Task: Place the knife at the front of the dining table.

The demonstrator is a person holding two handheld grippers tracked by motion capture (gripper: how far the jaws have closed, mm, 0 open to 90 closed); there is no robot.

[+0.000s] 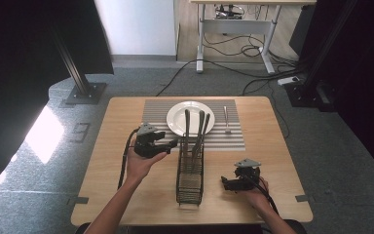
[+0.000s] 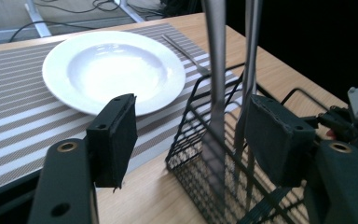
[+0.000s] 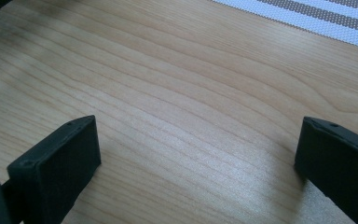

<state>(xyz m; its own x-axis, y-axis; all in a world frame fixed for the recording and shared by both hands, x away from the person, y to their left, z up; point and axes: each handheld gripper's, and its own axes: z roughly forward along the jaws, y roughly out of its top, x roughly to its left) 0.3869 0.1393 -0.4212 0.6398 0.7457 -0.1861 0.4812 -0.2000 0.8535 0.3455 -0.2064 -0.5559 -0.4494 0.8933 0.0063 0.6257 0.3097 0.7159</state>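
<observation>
Two grippers are working this table, and both are standing with jaws apart, gripping nothing. Over on the left gripper point(image 1: 173, 143), the jaws are pointing toward the black wire cutlery basket point(image 1: 190, 175) and sitting right at its far end; in the left gripper view point(image 2: 193, 140), the right-hand pad is showing level with the basket's wire wall, the left-hand pad is hanging over the table edge of the striped placemat point(image 2: 18, 116), and the utensil handles point(image 2: 214, 70) are standing upright in the gap between the two pads, though whether either pad is touching the wire is hard to tell. Three utensils point(image 1: 196, 127) are rising out of that basket in the high view, leaning slightly. Just beyond the left gripper, the white plate point(image 2: 114, 70) is sitting on the placemat, and past the plate a single slim utensil point(image 1: 226, 119) is lying flat on the stripes. Across the basket, the right gripper point(image 1: 226, 184) is resting low near the person's side of the wooden table point(image 1: 121, 195), jaws facing the basket yet well clear of it; its own view point(image 3: 191, 154) is looking at bare wood grain between wide pads, with a corner of the placemat point(image 3: 317, 14) far ahead.
</observation>
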